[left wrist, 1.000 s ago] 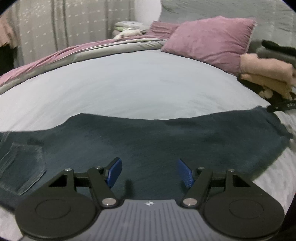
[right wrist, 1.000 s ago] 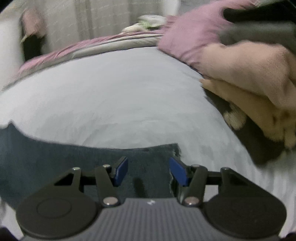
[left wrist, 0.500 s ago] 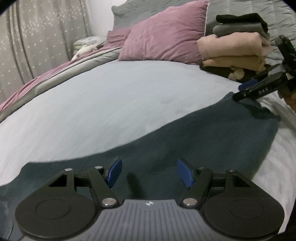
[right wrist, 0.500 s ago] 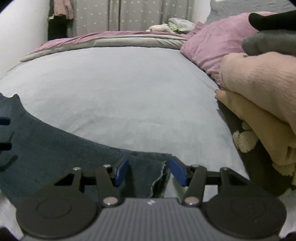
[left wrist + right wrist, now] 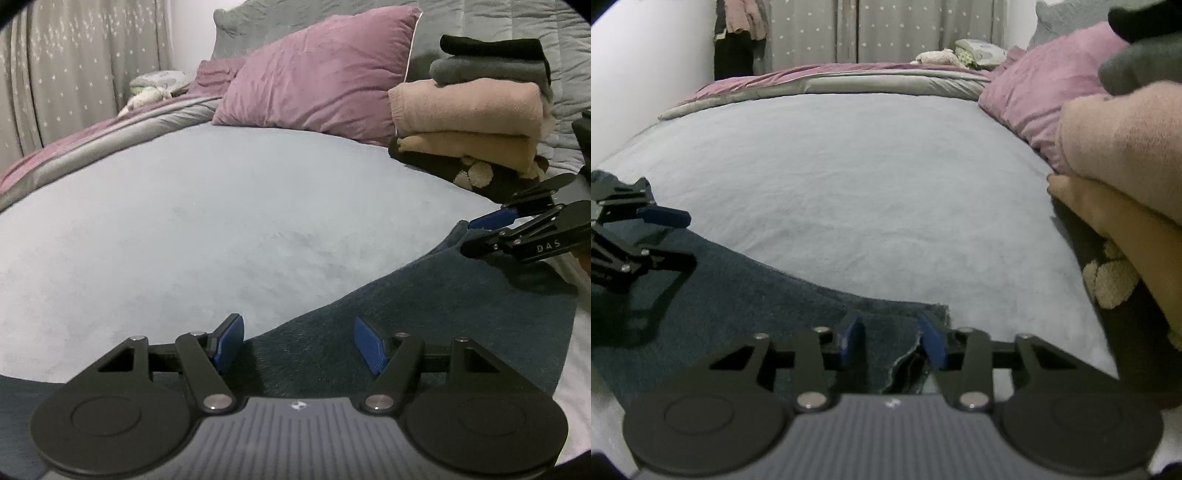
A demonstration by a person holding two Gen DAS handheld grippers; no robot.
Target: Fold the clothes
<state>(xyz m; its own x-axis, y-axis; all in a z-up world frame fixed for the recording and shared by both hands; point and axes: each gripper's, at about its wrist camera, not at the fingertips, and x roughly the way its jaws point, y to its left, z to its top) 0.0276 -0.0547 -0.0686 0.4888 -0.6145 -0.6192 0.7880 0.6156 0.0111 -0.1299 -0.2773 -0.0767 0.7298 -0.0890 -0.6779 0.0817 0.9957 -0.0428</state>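
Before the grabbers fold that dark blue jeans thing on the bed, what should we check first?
1. Left gripper fingers apart over the dark blue denim garment: ok.
2. Right gripper fingers around the garment's frayed corner: ok, open, not yet pinching.
3. Garment lying flat: not ok, the corner by the right gripper is curled up.
4. Free space on the light grey bed sheet for the fold: ok.
5. Stack of folded beige, grey and black clothes away from the garment: ok.
6. Whole garment in view: cannot tell, its near part is hidden.
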